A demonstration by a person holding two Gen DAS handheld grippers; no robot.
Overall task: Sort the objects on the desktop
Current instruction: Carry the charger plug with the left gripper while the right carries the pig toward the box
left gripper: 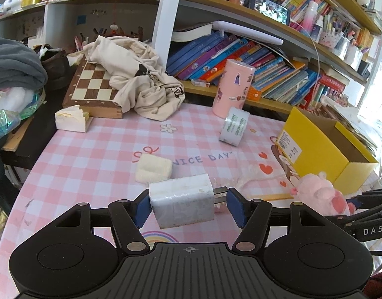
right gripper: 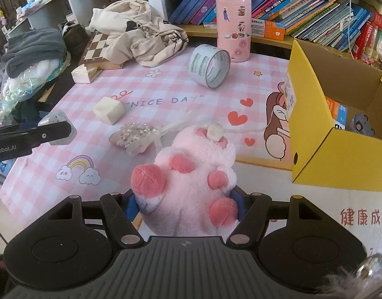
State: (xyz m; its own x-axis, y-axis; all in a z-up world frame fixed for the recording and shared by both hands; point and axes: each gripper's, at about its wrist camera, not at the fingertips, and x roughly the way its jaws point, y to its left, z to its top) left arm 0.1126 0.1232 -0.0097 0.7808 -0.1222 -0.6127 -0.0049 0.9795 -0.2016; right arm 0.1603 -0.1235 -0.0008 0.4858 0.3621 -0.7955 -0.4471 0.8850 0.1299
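My left gripper is shut on a white charger plug; one blue pad presses its left side and the other meets its metal prongs. It hangs just above the pink checked table mat. My right gripper is shut on a pink plush toy, paws up, which also shows in the left wrist view. An open yellow box stands to the right of the plush with a few small items inside. A tape roll, a cream foam block and a bagged bead ornament lie on the mat.
A pink sticker-covered canister stands at the back by a low shelf of books. A crumpled cream cloth lies over a chessboard. A small white carton and piled clothes sit at the left edge.
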